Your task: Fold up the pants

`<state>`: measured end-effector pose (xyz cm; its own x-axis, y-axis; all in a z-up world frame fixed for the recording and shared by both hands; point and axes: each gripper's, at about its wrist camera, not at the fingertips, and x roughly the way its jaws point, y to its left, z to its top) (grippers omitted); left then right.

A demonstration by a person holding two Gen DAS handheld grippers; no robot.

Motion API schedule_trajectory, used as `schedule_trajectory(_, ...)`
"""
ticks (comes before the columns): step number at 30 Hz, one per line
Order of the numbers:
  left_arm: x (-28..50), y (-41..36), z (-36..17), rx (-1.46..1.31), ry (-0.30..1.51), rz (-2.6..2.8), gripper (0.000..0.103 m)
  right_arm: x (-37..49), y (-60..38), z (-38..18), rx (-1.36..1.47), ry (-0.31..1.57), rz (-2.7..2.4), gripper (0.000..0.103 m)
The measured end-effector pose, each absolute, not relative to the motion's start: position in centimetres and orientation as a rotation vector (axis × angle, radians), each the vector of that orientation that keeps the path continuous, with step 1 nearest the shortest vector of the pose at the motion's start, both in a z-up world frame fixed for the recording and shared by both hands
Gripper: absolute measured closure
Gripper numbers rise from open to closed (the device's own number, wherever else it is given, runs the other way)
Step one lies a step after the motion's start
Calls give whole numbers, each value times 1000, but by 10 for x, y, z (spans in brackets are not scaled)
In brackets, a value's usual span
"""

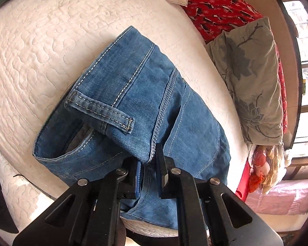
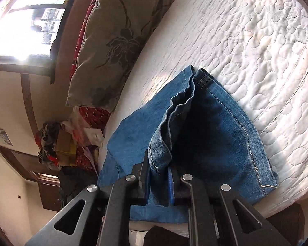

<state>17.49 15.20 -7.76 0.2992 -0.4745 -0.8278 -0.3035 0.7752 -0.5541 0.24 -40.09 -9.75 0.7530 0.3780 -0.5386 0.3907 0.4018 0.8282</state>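
Currently listed: one pair of blue jeans [image 1: 133,102], already folded into a compact bundle, lying on the white quilted bedspread [image 1: 41,47] near the bed's edge.

Step in hand, as judged: a late fold, with both claws gripping one end of the bundle, either bringing it over or setting it down. The next move calls for laying the held edges flat and square on the layers beneath, then releasing both claws without dragging the cloth.

Left gripper [image 1: 147,170]: clenched on the jeans at the thick stitched seam below the waistband; denim fills the gap between the jaws. A belt loop [image 1: 100,110] lies just ahead of it. Pose: angled down over the bundle from the near edge of the bed.

Right gripper [image 2: 159,174]: clenched on a gathered, rippled edge of the jeans [image 2: 205,139], which stands up in a ridge between the jaws. The hemmed leg end rests on the bedspread [image 2: 246,30] beyond. Pose: tilted strongly sideways, low over the cloth.

Also present: floral grey pillow [image 1: 250,78], just beside the jeans, on red patterned fabric [image 1: 215,12]; window [image 2: 26,20]; heap of clothes [image 2: 53,145] on the floor beyond the bed.
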Motion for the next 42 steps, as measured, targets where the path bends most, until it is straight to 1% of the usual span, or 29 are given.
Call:
schedule_trajectory(2,183,150,-85,-723,1332,-129,94,3,-401,-102,1196,778,-11,90)
schedule_trajectory(4,185,155,-97,-780,1383,-118,93,4,-401,-107,1212,789,-16,88)
schedule_trajectory(6,179,160,-99,-857,1376,-143,93,2,-400,-111,1223,800,-19,86)
schedule_trajectory(9,178,162,-99,-853,1363,-145,92,1,-402,-117,1220,816,-25,86)
schedule_trajectory(11,180,163,-101,-905,1381,-140,91,4,-403,-120,1224,824,-28,86)
schedule_trajectory(12,181,163,-100,-929,1377,-151,90,4,-403,-120,1225,822,-28,86)
schedule_trajectory(14,185,160,-91,-929,1366,-166,79,6,-403,-119,1225,819,-25,86)
schedule_trajectory(17,191,150,-84,-888,1373,-161,72,8,-403,-121,1226,826,-28,86)
schedule_trajectory(19,189,148,-82,-915,1394,-166,70,8,-403,-122,1234,829,-33,86)
schedule_trajectory(21,183,145,-74,-945,1392,-222,70,7,-404,-122,1238,831,-29,86)
schedule_trajectory(24,186,146,-60,-853,1331,-184,69,8,-406,-125,1235,839,-31,86)
schedule_trajectory(25,191,147,-61,-821,1320,-152,66,9,-406,-126,1237,841,-33,86)
schedule_trajectory(28,200,147,-82,-851,1387,-158,66,8,-406,-129,1249,845,-28,86)
schedule_trajectory(31,191,140,-94,-856,1440,-176,66,7,-405,-131,1245,853,-32,85)
schedule_trajectory(35,171,141,-93,-809,1401,-163,66,6,-408,-133,1253,857,-37,83)
schedule_trajectory(39,175,149,-105,-823,1429,-119,66,9,-407,-134,1250,864,-40,83)
schedule_trajectory(42,179,152,-104,-846,1410,-107,66,9,-406,-134,1247,857,-31,83)
